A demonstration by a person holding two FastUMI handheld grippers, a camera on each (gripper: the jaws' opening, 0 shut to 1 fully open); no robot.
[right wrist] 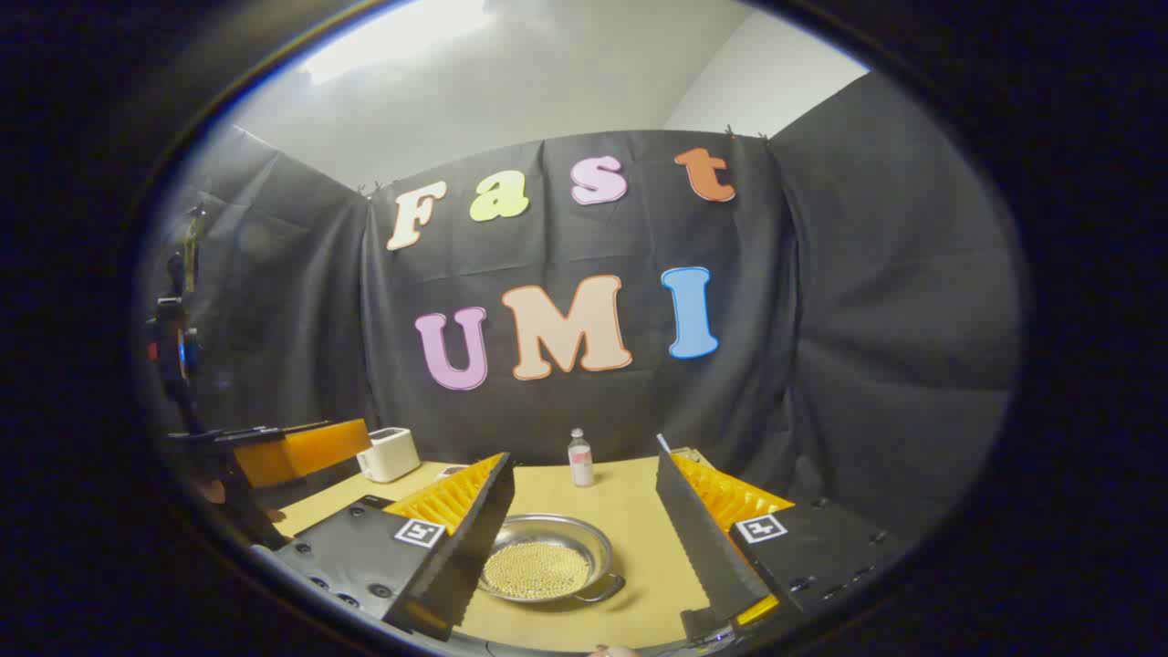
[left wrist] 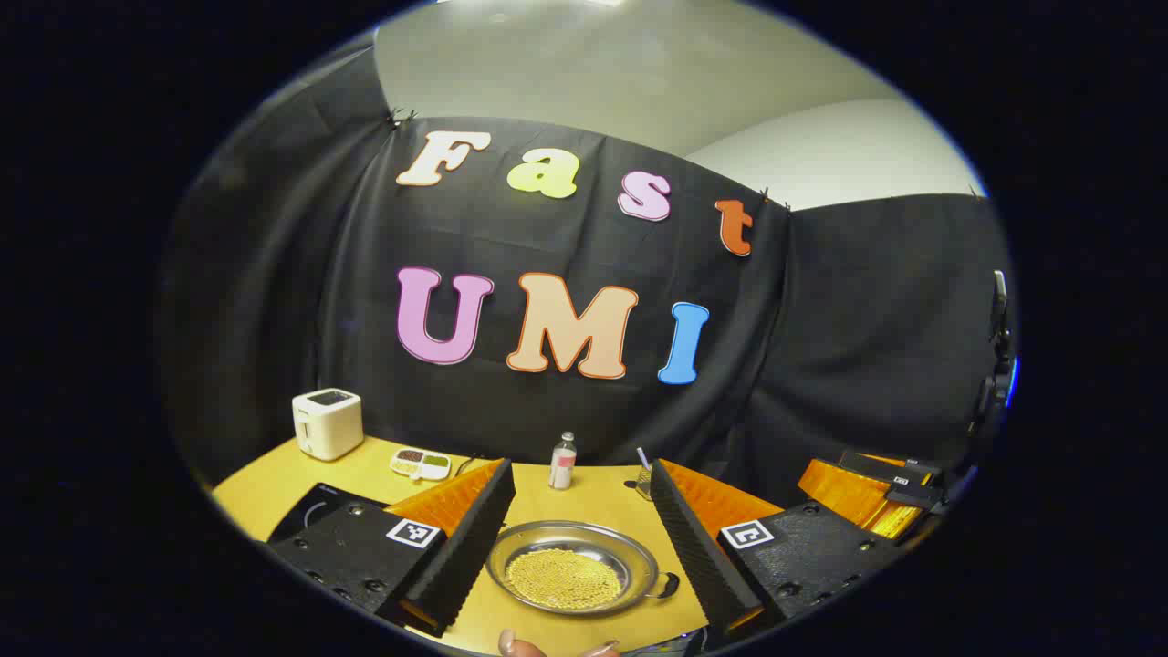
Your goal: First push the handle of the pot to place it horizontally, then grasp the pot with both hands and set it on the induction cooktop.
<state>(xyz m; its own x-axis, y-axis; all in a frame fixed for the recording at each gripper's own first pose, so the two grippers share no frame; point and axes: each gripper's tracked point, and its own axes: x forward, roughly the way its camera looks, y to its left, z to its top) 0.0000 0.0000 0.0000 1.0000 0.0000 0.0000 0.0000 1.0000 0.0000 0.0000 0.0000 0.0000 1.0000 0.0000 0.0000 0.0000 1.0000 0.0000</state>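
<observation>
Fingertips of a person's hand (left wrist: pixel 518 646) are peeking in at the bottom edge of the left gripper view, just below the shallow round metal pot (left wrist: pixel 573 567) filled with small yellow beads. That pot is sitting on the yellow wooden tabletop (left wrist: pixel 593 497), framed between the two black ribbed fingers of the left gripper (left wrist: pixel 573 538), which are standing spread wide and touching nothing. Its small dark handle (left wrist: pixel 668 586) is sticking out at the pot's right side, lying low along the tabletop. The left gripper view is also showing a white toaster (left wrist: pixel 327 422) at the far left, a small white tray of seasonings (left wrist: pixel 420 464), a small clear bottle (left wrist: pixel 563 462) by the black cloth wall, and the right gripper's orange-and-black body (left wrist: pixel 867 493) off to the right.

From the right gripper (right wrist: pixel 584 538), whose fingers are likewise gaping apart and empty, the pot (right wrist: pixel 546 557) is lying between them, nearer the left one. This view is adding the left gripper's orange body (right wrist: pixel 301 449) beside the toaster (right wrist: pixel 388 453), and the bottle (right wrist: pixel 579 459).
</observation>
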